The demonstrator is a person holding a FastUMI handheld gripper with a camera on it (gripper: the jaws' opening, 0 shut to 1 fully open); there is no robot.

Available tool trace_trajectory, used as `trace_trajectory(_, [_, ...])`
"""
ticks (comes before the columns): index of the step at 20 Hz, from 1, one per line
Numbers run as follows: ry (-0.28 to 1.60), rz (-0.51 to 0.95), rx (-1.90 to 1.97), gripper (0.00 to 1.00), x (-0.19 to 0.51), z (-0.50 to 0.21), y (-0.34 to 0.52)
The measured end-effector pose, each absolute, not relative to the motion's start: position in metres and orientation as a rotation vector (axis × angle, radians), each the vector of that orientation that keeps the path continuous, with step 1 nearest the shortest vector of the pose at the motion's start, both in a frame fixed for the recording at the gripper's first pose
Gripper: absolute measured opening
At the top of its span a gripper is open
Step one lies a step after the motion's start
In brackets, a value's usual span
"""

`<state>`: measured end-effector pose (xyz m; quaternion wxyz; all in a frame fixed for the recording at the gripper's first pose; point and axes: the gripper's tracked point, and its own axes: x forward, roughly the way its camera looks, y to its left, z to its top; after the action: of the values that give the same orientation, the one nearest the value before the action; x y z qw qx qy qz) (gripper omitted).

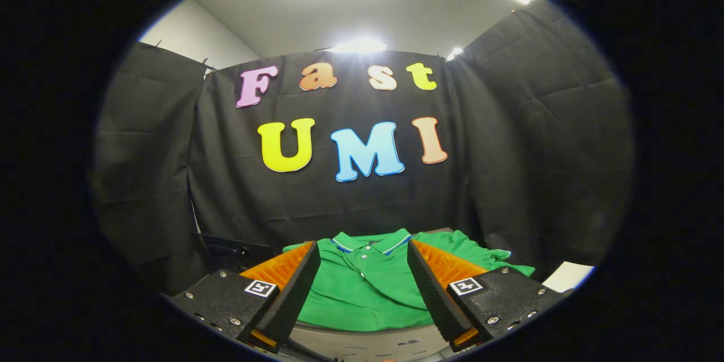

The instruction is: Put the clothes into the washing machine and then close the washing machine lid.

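Hovering tool [363,271], fingers spread wide, holding nothing. Green polo shirt [362,288] lies just ahead at 12 o'clock, collar between fingers. Best approach: descend on thick folded fabric near collar, pinch several layers, lift clear.

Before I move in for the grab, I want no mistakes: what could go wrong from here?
1. The green polo shirt lies flat and spread, and the open gripper hovers over it; its jaws may pinch only one layer, leaving the rest trailing.
2. A sleeve reaches out past the jaws and could drag or snag when lifted.
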<state>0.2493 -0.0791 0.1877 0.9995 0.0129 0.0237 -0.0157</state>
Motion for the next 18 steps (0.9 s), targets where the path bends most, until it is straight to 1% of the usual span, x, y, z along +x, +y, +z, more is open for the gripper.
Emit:
trace_trajectory(5, [0.125,-0.005,0.004,0.95,0.285,0.186,-0.08])
trace_trajectory(13, [0.296,0.016,-0.036,0.96,0.335,0.162,-0.074])
trace_trajectory(18, [0.432,0.023,-0.016,0.96,0.364,0.128,-0.076])
